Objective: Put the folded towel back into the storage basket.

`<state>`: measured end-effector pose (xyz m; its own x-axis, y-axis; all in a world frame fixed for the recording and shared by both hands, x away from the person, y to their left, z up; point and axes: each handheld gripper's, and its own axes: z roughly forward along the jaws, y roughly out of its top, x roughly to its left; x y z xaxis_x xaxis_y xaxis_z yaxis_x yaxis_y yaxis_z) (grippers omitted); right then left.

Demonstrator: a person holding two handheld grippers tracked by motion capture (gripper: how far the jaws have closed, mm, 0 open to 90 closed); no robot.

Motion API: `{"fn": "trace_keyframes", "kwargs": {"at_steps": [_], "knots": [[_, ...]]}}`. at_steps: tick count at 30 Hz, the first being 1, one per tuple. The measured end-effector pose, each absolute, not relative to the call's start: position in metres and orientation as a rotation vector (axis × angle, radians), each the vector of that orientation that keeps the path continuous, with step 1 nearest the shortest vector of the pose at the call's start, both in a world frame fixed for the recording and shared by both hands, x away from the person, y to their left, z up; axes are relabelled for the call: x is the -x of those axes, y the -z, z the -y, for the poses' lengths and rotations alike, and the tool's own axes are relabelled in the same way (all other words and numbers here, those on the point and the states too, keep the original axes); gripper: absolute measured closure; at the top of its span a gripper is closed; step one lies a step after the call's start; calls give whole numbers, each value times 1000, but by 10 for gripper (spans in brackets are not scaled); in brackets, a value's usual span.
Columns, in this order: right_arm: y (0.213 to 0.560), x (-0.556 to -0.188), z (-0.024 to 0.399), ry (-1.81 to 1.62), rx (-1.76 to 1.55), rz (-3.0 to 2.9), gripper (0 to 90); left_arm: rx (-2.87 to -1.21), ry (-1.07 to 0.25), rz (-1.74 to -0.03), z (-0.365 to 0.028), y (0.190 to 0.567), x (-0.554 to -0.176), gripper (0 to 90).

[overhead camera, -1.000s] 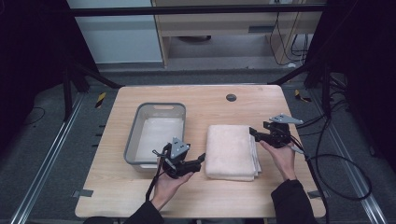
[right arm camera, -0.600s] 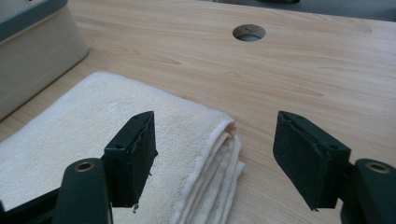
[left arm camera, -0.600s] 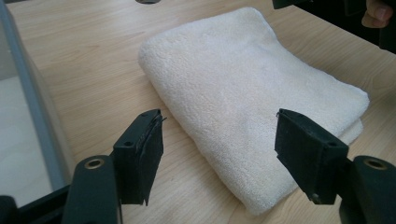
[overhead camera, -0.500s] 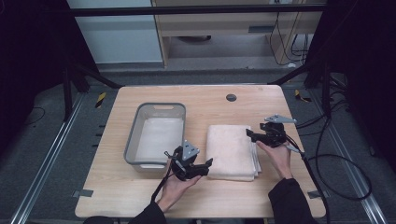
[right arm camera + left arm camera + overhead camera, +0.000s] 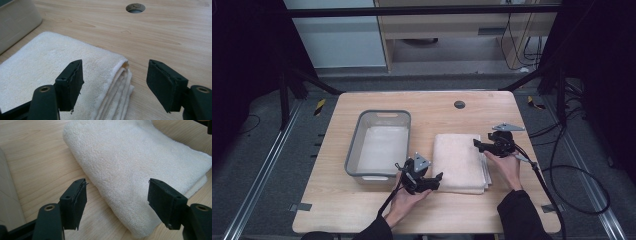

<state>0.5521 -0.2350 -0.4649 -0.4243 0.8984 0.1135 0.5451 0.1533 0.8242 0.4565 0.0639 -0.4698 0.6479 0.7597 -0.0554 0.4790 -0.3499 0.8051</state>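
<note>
I hold both grippers with jaws spread wide at a folded cream terry towel on the pale wood table: left gripper at its near-left corner, right gripper at its layered right edge, beside a grey plastic bin.

the folded towel runs off the frame's top edge, its far end perhaps hidden.

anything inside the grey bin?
The grey bin shows a bare pale floor, with nothing lying in it. Its near wall hides a thin strip of the floor. The folded towel lies outside, on the table.
</note>
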Motion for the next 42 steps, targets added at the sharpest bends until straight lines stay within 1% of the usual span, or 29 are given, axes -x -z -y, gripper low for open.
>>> {"fn": "trace_keyframes", "kwargs": {"at_steps": [17, 31, 42], "knots": [[479, -555, 228, -1114, -1393, -2101, 301, -2026, -359, -998, -57, 486, -461, 262], [489, -557, 227, -1098, -1469, -2128, 301, -2061, -319, -1001, -51, 497, -463, 252], [492, -557, 226, -1101, -1512, -2132, 304, -2052, -270, -1019, -51, 502, -465, 245]]}}
